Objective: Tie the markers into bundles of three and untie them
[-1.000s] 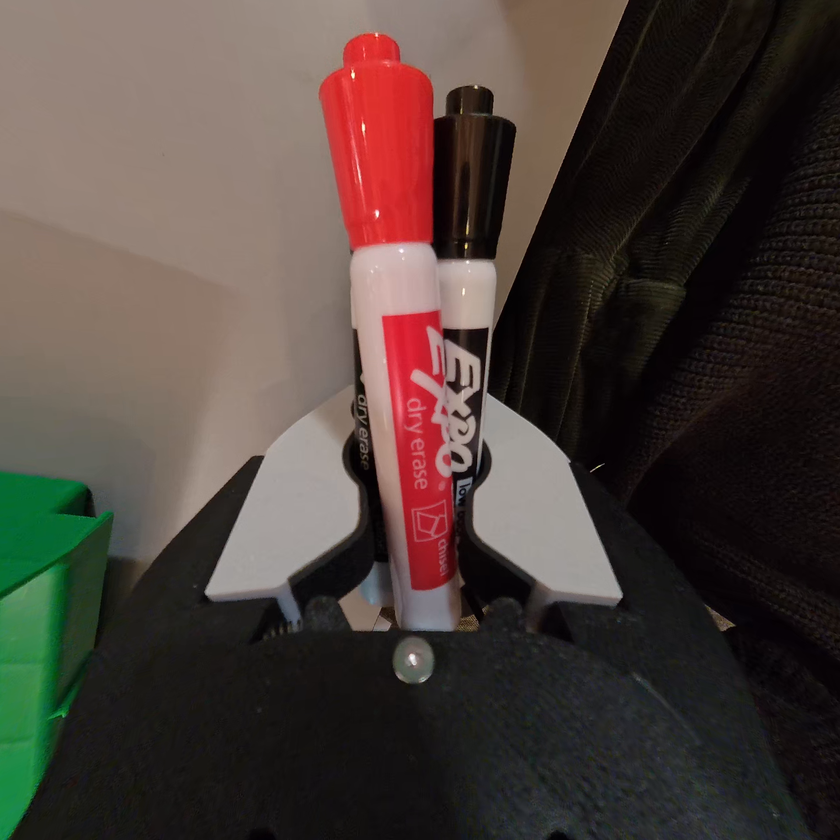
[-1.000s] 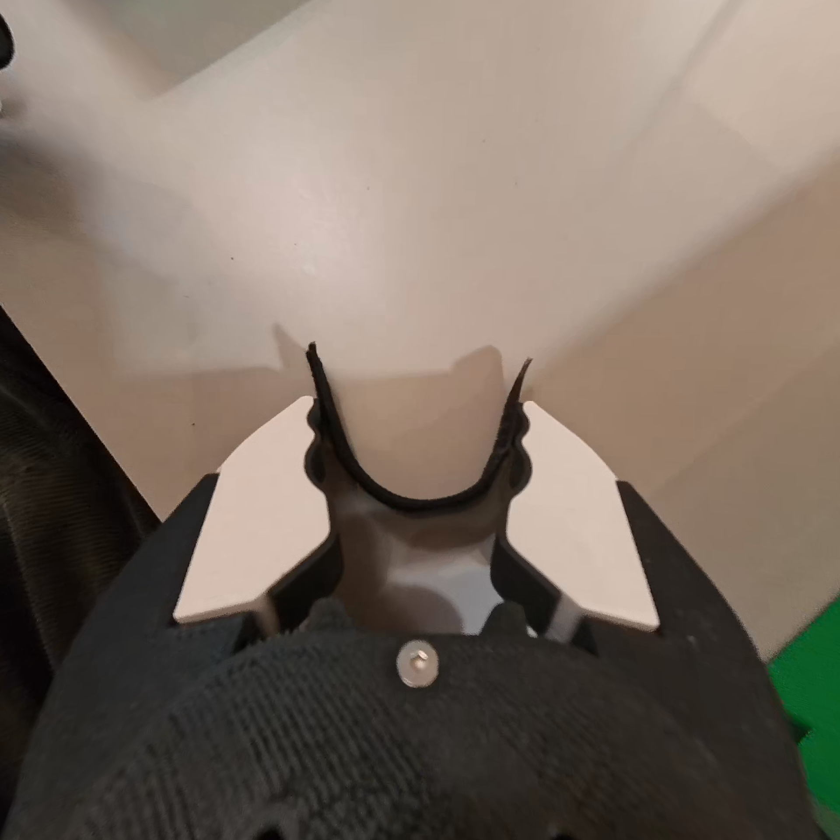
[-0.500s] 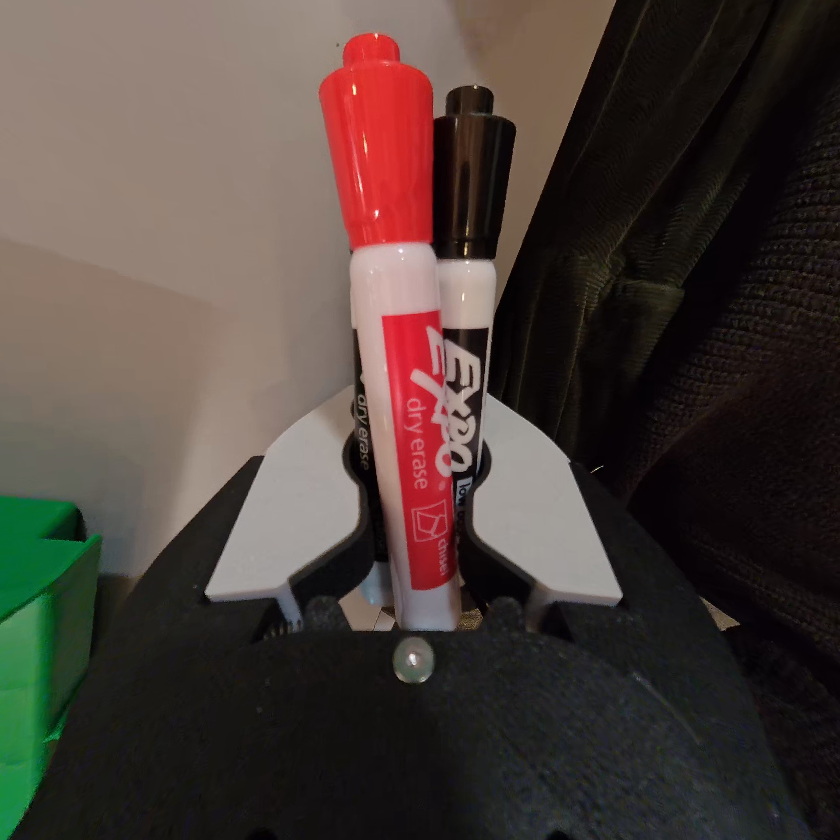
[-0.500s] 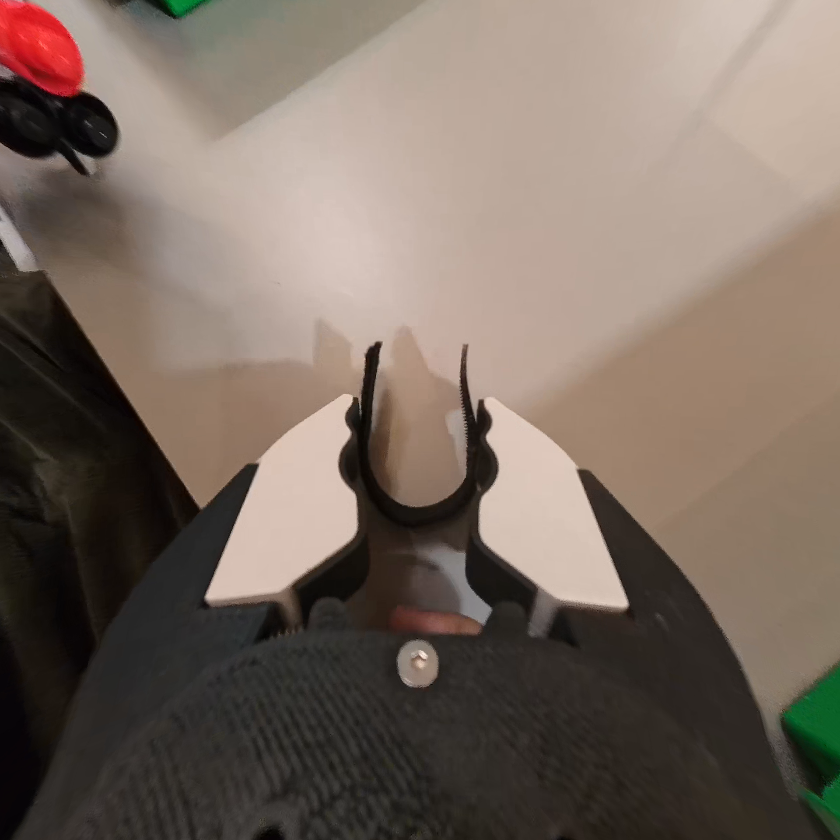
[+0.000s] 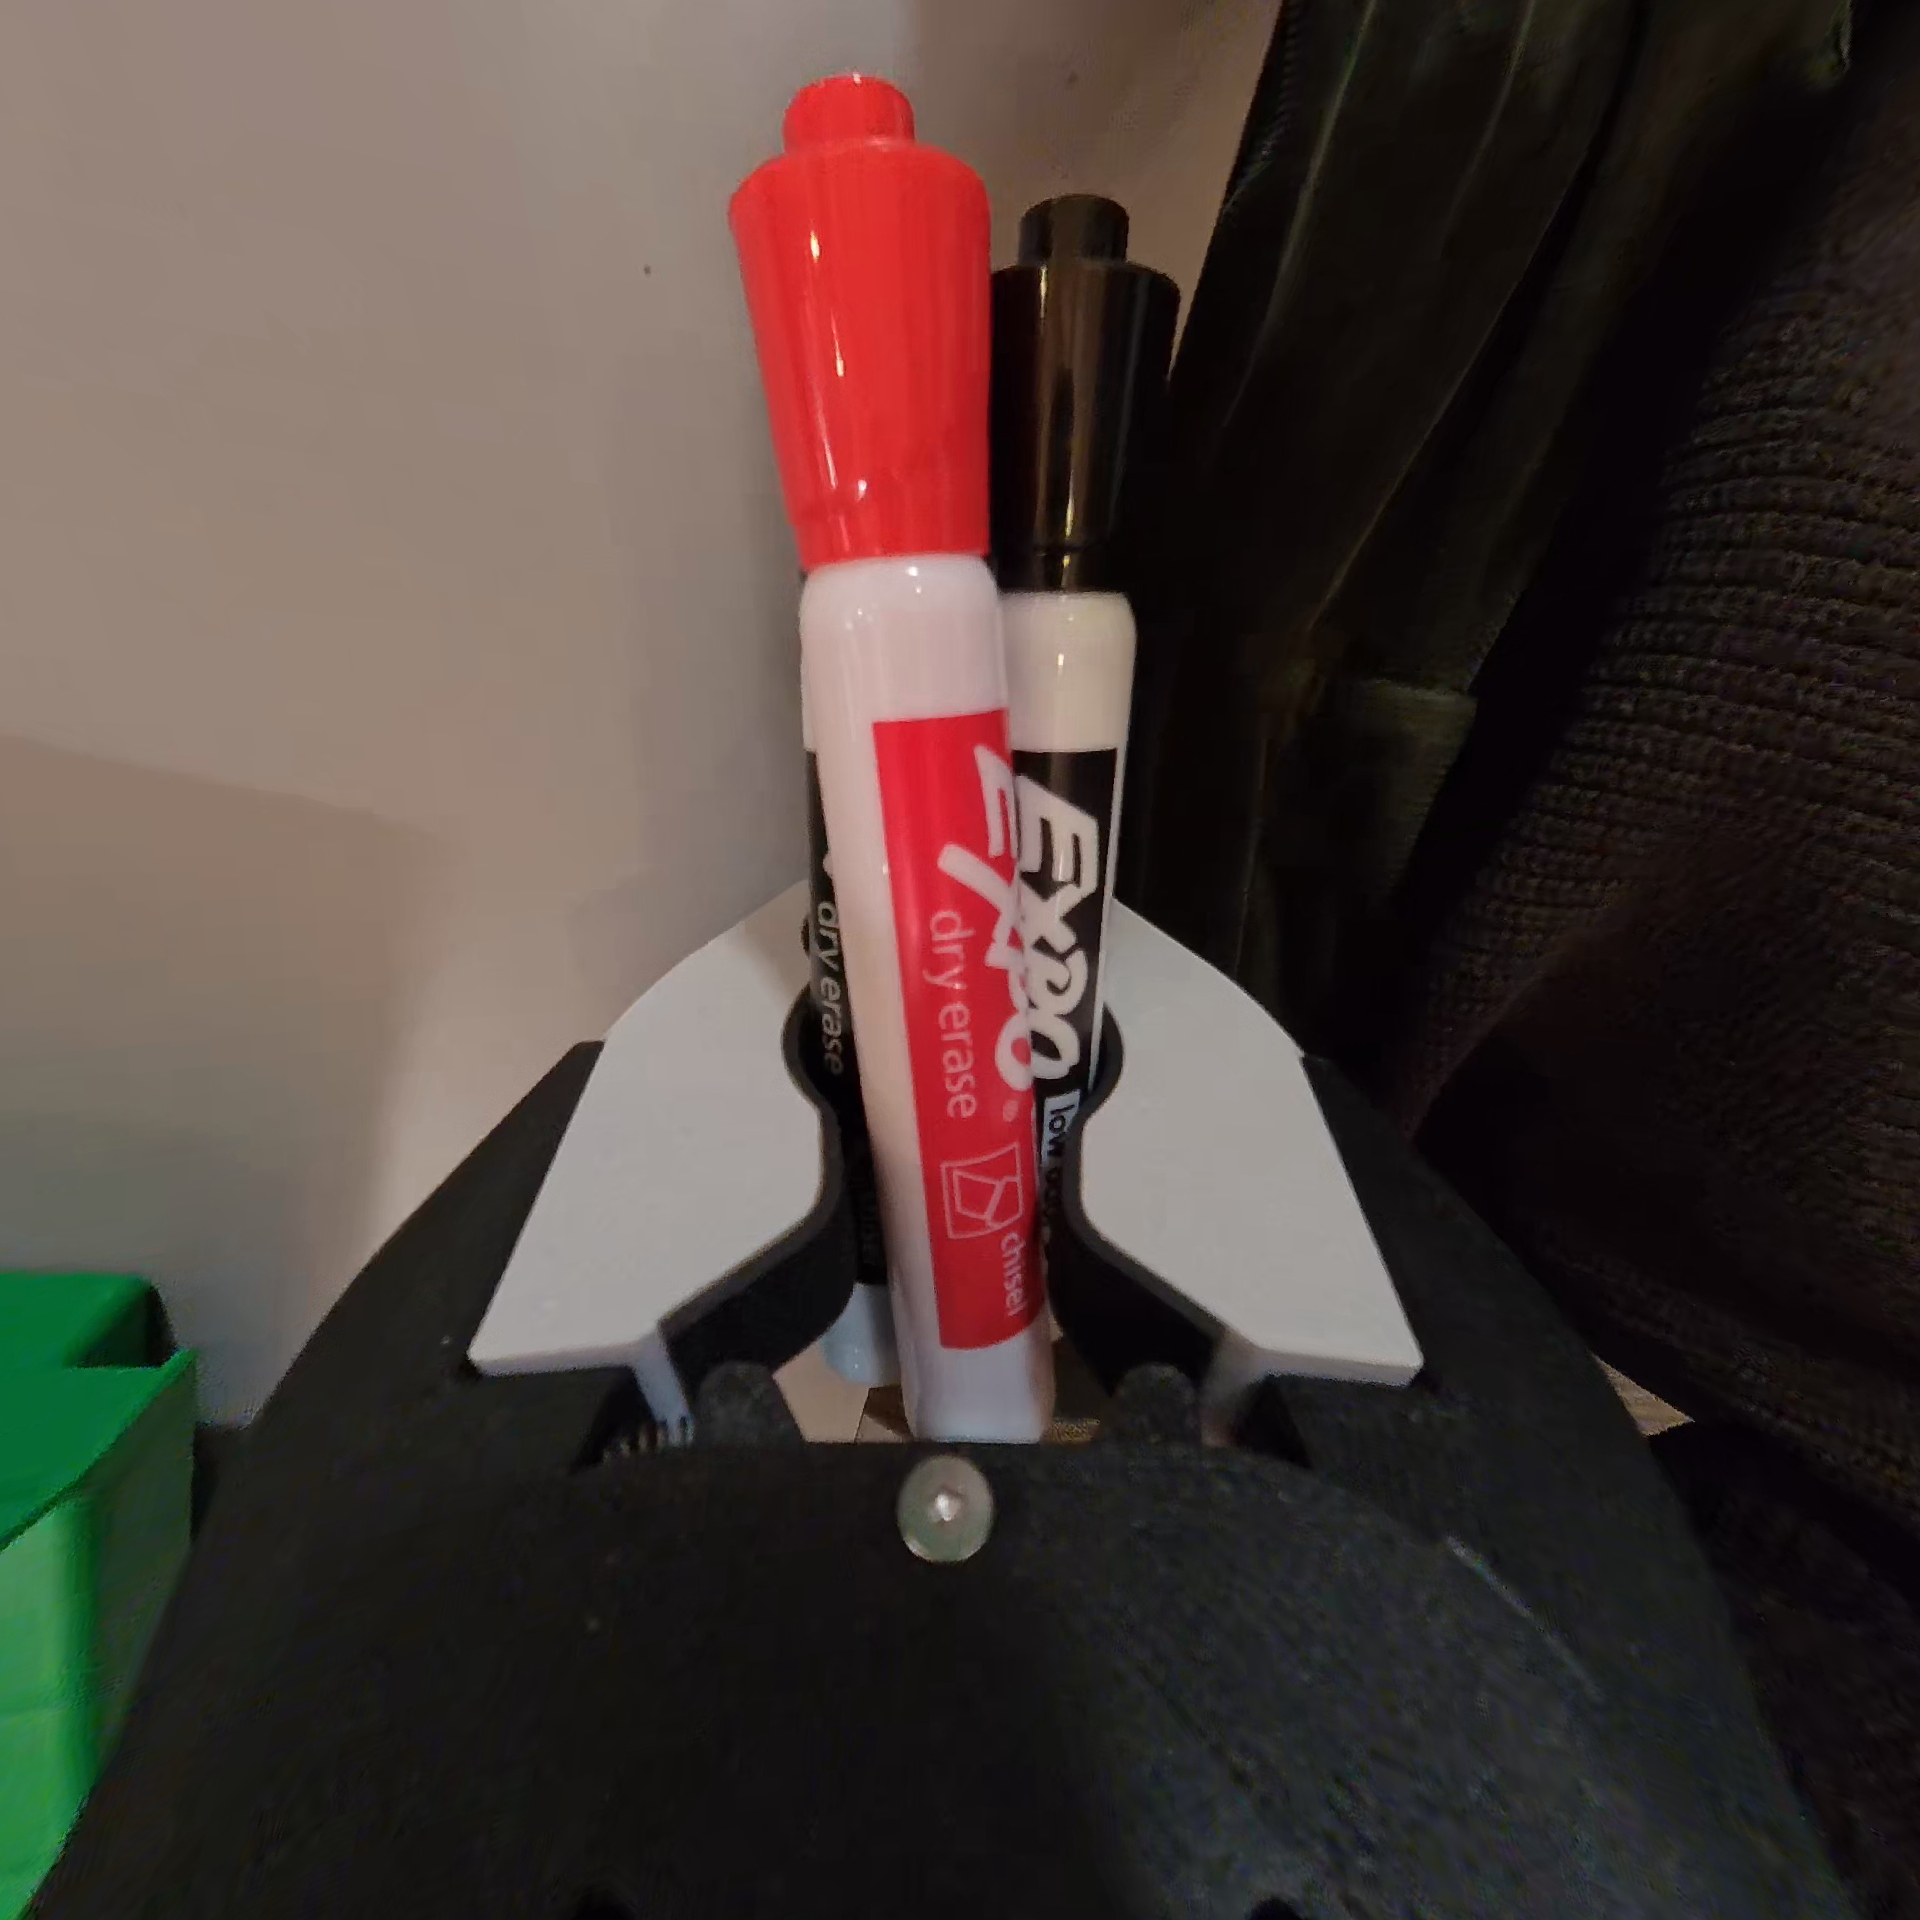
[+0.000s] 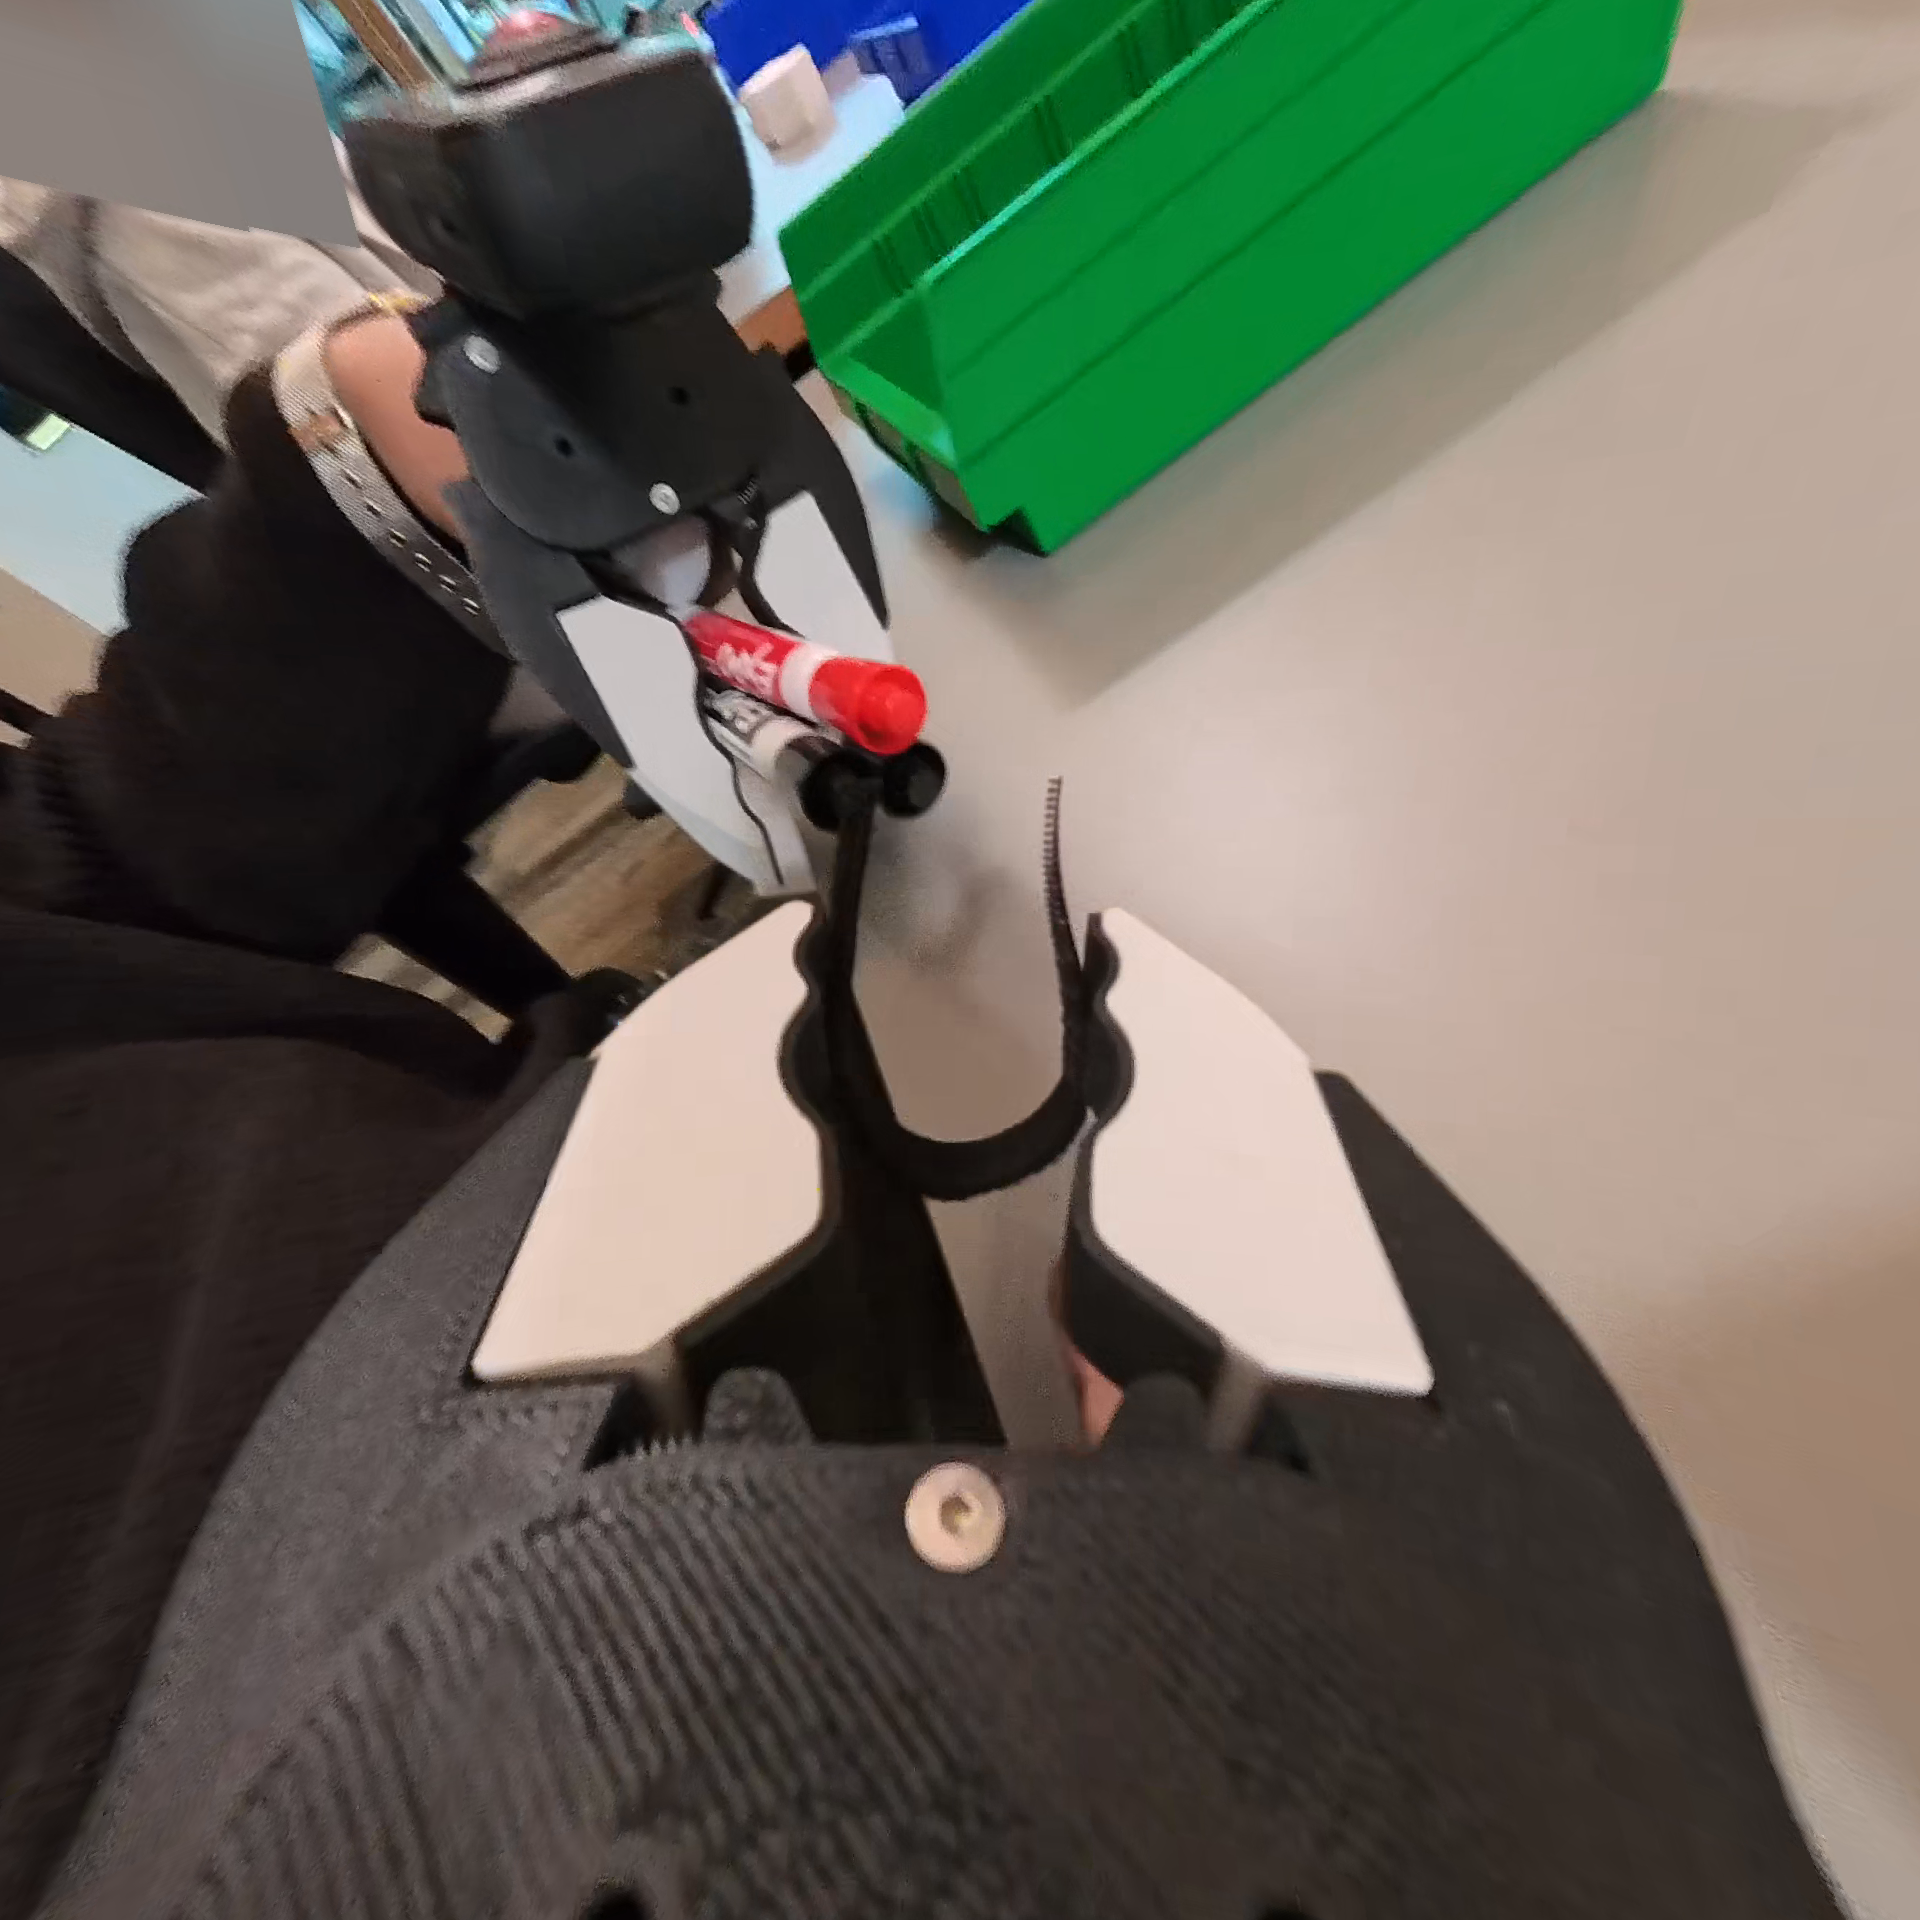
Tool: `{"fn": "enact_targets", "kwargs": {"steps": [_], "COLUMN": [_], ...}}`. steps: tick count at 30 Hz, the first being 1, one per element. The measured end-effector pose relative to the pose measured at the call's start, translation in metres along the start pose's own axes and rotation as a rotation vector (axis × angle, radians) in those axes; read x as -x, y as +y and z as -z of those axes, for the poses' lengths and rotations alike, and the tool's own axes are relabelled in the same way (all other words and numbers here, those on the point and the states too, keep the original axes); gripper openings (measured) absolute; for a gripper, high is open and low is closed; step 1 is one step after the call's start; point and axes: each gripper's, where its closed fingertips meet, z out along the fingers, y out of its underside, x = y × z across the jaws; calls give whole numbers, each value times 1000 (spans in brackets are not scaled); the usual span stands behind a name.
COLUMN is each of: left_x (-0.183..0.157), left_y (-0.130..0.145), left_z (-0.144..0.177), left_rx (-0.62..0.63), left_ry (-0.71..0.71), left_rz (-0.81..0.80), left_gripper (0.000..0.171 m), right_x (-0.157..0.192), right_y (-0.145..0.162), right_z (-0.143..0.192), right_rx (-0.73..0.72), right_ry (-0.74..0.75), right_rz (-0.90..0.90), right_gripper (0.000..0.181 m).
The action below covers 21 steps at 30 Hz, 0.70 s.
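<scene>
My left gripper (image 5: 956, 914) is shut on a bundle of three dry-erase markers that point forward. A red-capped marker (image 5: 914, 727) is in front, a black-capped marker (image 5: 1075, 520) is behind it on the right, and a third (image 5: 826, 935) is mostly hidden on the left. My right gripper (image 6: 951, 935) is shut on a black strap (image 6: 987, 1164) bent into a U, both ends pointing forward. In the right wrist view the left gripper (image 6: 821, 727) holds the red marker (image 6: 821, 681) and two black caps (image 6: 914, 779) just beyond the strap's left end.
A green bin (image 6: 1195, 260) stands on the beige table (image 6: 1507, 831) at the far right, and its corner shows in the left wrist view (image 5: 83, 1507). A person in dark clothing (image 5: 1558, 727) is close on the right of the left gripper. Blue bins (image 6: 831, 31) stand farther back. Spacing between my two grippers at the tips: around 12 centimeters.
The right gripper has swung towards the left gripper, bringing the marker bundle and green bin into its view. Its jaws narrowed, bending the strap tighter. The left gripper has barely moved.
</scene>
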Motion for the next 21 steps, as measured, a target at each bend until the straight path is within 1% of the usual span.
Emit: {"fn": "enact_targets", "kwargs": {"steps": [4, 8, 11, 16, 21], "left_x": [-9, -17, -17, -18, -21], "left_y": [-9, -18, -18, -18, -20], "left_z": [1, 7, 9, 7, 5], "left_rx": [-36, -99, -102, -90, -88], "left_ry": [35, 76, 71, 74, 83], "left_rz": [-25, -40, -39, -39, -50], "left_gripper": [44, 44, 44, 44, 44], "right_x": [14, 29, 40, 46, 39], "right_y": [-3, -6, -10, -5, -5], "right_z": [-10, -18, -22, -32, -32], "right_rx": [-25, -48, -75, -54, -56], "right_ry": [-63, -137, -190, -192, -177], "right_rz": [-46, -86, -116, -106, -132], "right_gripper": [51, 53, 52, 52, 48]}}
